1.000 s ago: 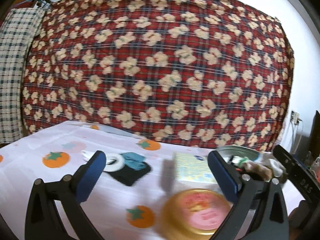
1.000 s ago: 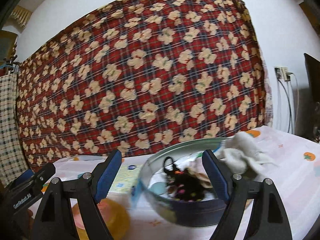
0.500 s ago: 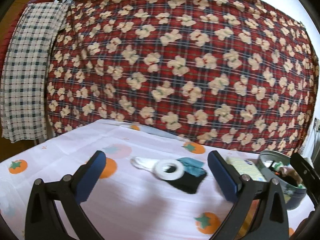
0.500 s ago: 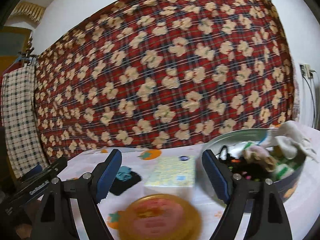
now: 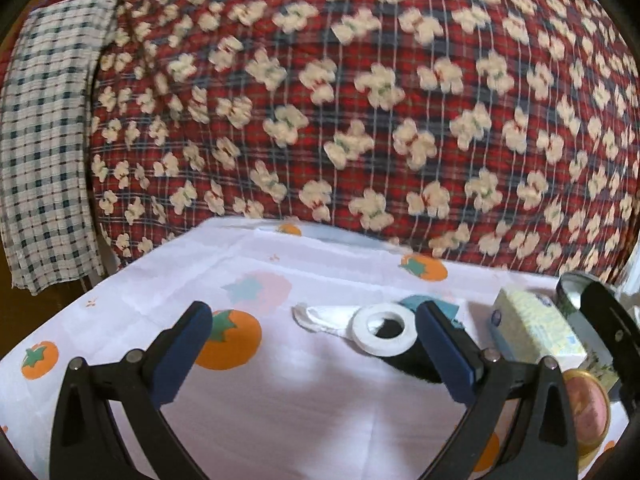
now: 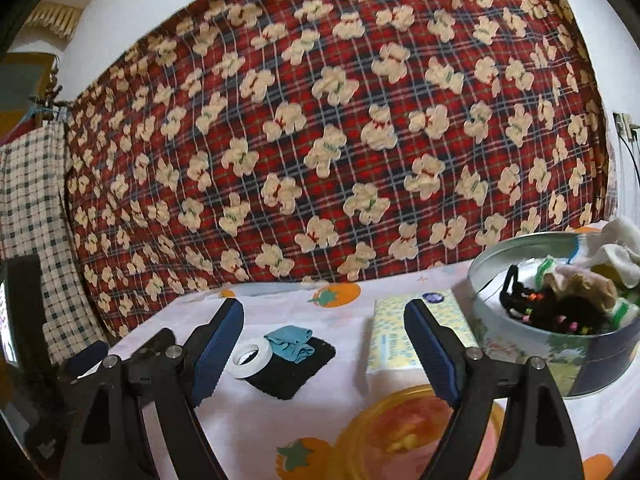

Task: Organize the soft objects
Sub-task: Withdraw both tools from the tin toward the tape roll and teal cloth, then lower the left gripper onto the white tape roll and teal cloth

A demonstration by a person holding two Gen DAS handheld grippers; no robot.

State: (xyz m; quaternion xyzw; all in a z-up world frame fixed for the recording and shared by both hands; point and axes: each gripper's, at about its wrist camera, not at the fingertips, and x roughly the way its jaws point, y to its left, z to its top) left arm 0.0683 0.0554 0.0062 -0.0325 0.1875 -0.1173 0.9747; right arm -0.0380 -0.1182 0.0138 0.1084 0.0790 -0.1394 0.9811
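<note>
Red plaid fabric printed with cream bears (image 6: 340, 140) hangs behind the counter (image 5: 320, 400), which is spread with a white cloth dotted with orange fruit. Take the roll of white tape (image 6: 253, 358) as the landmark: it lies partly on a black cloth (image 6: 298, 368), with a teal cloth (image 6: 290, 342) bunched just behind it on the same black piece, and a crumpled white cloth (image 5: 320, 316) touching its far side in the left view. Well to the tape's right sits a pale yellow tissue pack (image 6: 396, 340), and beyond that a round tin (image 6: 592, 360) already heaped with soft items. A yellow-rimmed lid (image 6: 404, 436) lies nearer the cameras than the tissue pack.

Over the last second both views have swung away from the tin toward the tape and its cloths; the tin, centred in the right view before, now sits at its right edge. That suggests a fresh pickup from the loose pile, probably the teal or white cloth.

Left claw (image 5: 314, 354) is spread wide and pinches nothing; the right claw (image 6: 324, 350) is likewise spread and empty, above the counter with the tape and cloths framed between its fingers.
</note>
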